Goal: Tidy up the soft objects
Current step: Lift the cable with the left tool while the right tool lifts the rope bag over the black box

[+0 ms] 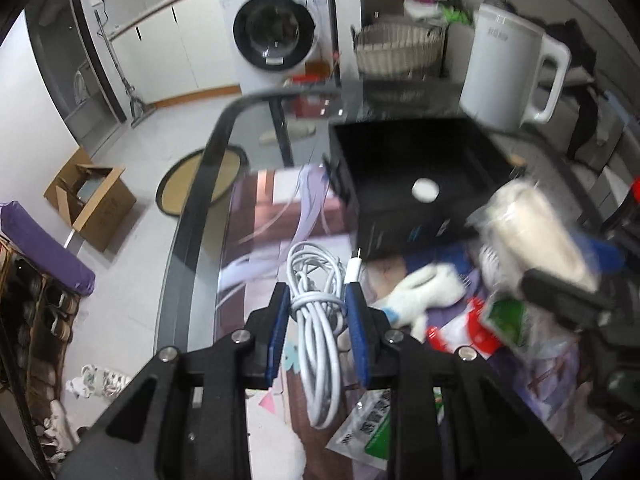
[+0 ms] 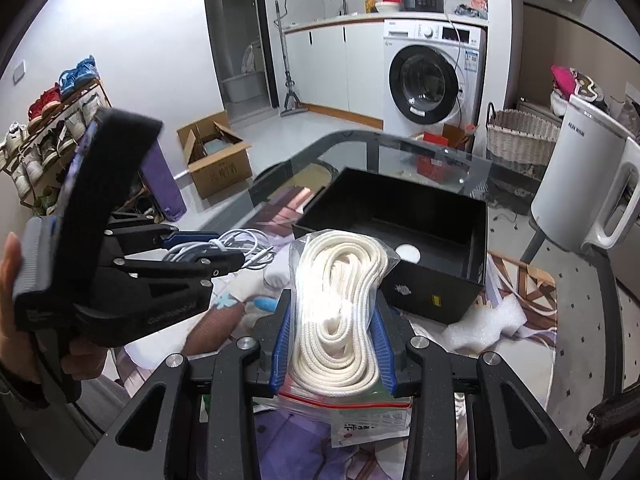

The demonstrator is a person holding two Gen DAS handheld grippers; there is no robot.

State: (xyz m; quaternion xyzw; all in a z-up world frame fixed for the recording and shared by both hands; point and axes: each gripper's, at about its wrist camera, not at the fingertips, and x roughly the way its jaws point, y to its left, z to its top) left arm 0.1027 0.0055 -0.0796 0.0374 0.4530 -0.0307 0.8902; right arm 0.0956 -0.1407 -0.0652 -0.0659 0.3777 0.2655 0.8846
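Observation:
My left gripper (image 1: 317, 300) is shut on a coiled white charging cable (image 1: 320, 320) and holds it above the table; it also shows in the right wrist view (image 2: 224, 250). My right gripper (image 2: 334, 312) is shut on a clear zip bag of coiled white rope (image 2: 340, 300), held up in front of an open black box (image 2: 400, 216). In the left wrist view the bag (image 1: 536, 232) is blurred, to the right of the box (image 1: 416, 184). A white round disc (image 1: 425, 190) lies in the box.
A white kettle (image 1: 516, 68) stands behind the box on the glass table (image 1: 256, 132). A white plush glove (image 1: 424, 288), packets (image 1: 500, 320) and white foam (image 2: 484, 322) lie on the printed mat. The table's left edge drops to the floor with a cardboard box (image 1: 92, 196).

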